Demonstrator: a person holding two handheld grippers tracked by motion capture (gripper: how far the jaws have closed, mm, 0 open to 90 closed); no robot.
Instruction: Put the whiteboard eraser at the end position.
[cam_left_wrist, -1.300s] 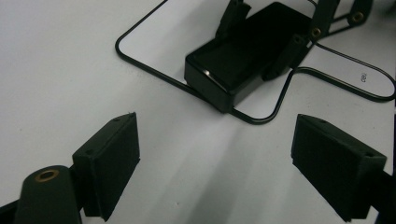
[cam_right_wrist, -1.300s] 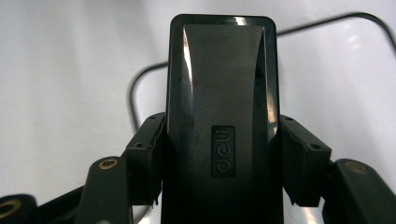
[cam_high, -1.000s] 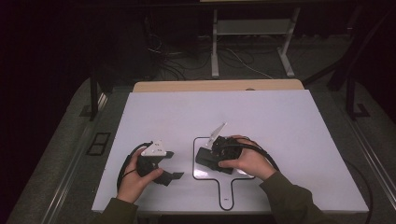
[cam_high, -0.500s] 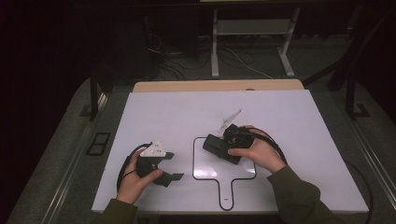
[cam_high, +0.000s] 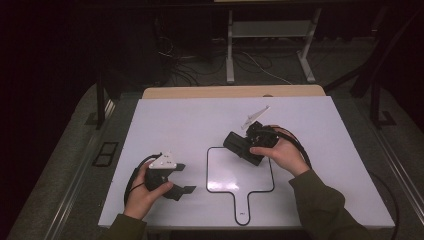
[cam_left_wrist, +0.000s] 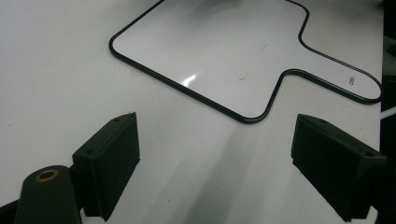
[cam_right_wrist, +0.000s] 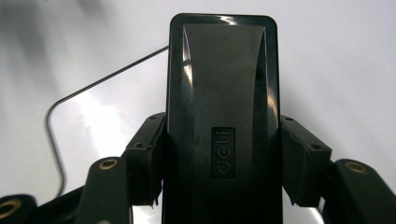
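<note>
In the right gripper view, the glossy black rectangular block marked "deli" (cam_right_wrist: 223, 126) runs off the bottom edge, so we can't see its near end. It also covers the right part of the black-outlined paddle-shaped whiteboard (cam_right_wrist: 107, 126). In the high view, the block (cam_high: 243, 147) is too small to read, and the person's right hand (cam_high: 280, 152) hides the right gripper (cam_high: 250, 145) body. In the left gripper view, the whiteboard (cam_left_wrist: 224, 56) is cut off at the top edge. The small print on its handle is too small to read.
</note>
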